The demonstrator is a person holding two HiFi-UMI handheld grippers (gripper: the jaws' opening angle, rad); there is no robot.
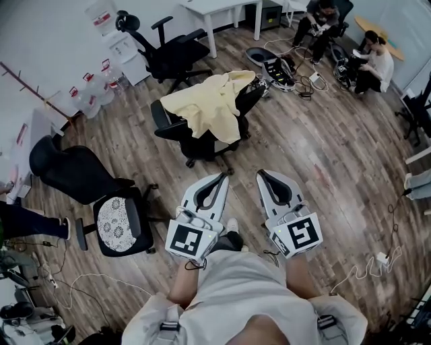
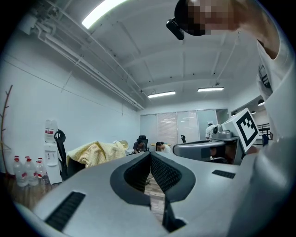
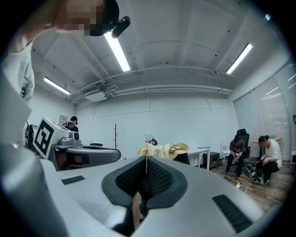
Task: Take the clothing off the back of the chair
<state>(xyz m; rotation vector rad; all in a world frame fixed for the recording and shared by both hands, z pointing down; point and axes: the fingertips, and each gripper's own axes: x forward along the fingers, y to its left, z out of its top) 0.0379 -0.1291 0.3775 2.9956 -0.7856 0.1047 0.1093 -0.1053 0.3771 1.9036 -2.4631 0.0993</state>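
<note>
A pale yellow garment [image 1: 210, 102] hangs over the back of a black office chair [image 1: 176, 128] in the middle of the room. It also shows in the left gripper view as the garment [image 2: 96, 152], left of the jaws, and in the right gripper view as the garment [image 3: 163, 150], straight ahead. My left gripper [image 1: 221, 177] and right gripper [image 1: 262, 174] are held level side by side, some way short of the chair. Both are shut with nothing between the jaws.
A second black chair [image 1: 172, 50] stands behind, and a third chair with a patterned cushion [image 1: 114, 222] is at my left. A water dispenser [image 1: 116, 40] and bottles [image 1: 91, 94] line the left wall. Two people [image 1: 350, 40] sit among cables at the far right. A white table [image 1: 219, 10] stands at the back.
</note>
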